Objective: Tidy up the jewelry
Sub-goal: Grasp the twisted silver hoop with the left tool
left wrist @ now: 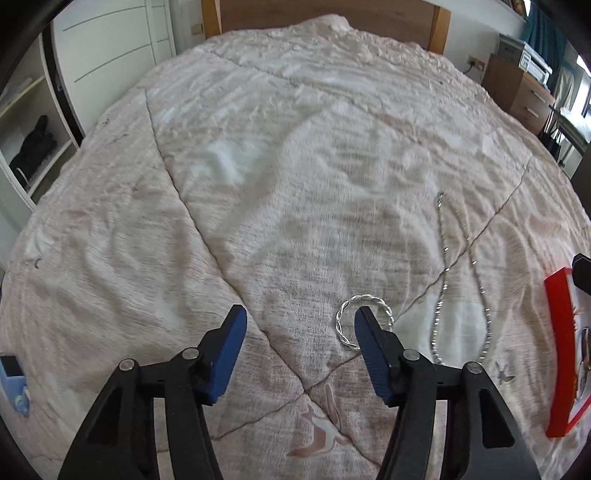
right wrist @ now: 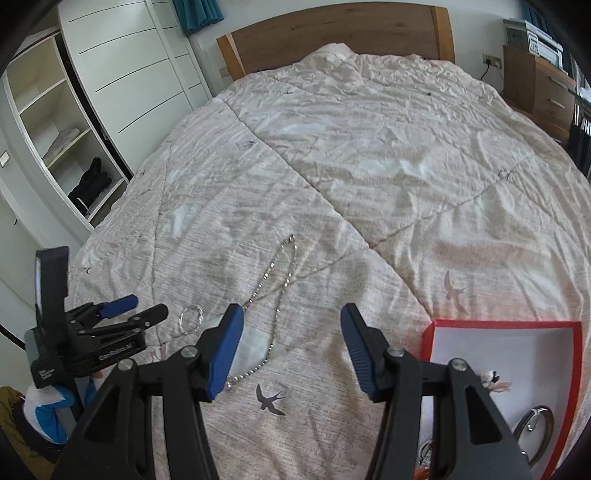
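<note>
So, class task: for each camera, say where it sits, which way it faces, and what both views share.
Left wrist: on the left tool, facing along the bed toward the wooden headboard, its open blue fingers by the twisted silver ring.
Right wrist: on the right tool, facing likewise, open; the left tool shows at left.
Shared: ring, long silver chain necklace, red-rimmed box, pink quilt.

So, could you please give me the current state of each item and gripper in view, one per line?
Left gripper: jaws open, low over the bedspread, holding nothing.
Right gripper: jaws open, holding nothing.
Twisted silver ring: loose on the bedspread, beside the left gripper's right jaw.
Silver chain necklace: laid out in a long loop on the bedspread.
Red-rimmed box: open, some jewelry already inside.
Wardrobe: open, shelves exposed.
</note>
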`<state>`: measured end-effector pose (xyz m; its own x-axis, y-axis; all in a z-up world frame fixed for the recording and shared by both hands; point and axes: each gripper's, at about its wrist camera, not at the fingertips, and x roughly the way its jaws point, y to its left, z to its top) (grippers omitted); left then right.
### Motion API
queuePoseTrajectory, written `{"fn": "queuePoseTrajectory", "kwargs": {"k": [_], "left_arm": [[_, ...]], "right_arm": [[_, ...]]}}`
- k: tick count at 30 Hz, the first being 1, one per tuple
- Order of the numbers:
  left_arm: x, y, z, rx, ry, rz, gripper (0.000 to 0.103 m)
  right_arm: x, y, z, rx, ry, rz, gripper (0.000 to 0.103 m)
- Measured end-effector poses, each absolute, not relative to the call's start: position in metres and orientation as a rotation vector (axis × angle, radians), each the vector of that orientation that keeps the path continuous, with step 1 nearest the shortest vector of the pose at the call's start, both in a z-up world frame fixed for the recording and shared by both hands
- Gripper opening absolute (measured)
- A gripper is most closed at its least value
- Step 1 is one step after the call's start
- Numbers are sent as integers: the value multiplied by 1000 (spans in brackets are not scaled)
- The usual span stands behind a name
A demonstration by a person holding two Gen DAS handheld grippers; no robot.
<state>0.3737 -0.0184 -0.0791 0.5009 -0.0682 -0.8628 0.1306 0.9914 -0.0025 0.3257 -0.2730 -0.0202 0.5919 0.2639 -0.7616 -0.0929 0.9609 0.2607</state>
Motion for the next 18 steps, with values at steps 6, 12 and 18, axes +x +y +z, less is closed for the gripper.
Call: {"fn": "queuePoseTrajectory", "kwargs": {"k": [6,12,18], "left_arm": [[383,-25,-100,71,1072,-169,54],[389,-21,-113,88,1077,-136,14],[392,6,-112,31,1049,-64,4]], "right_arm": [[331,-272,-38,215,940,218,53],[336,-263,-53,223,968,239,53],[342,-244,-71,232,1009,279,53]]}}
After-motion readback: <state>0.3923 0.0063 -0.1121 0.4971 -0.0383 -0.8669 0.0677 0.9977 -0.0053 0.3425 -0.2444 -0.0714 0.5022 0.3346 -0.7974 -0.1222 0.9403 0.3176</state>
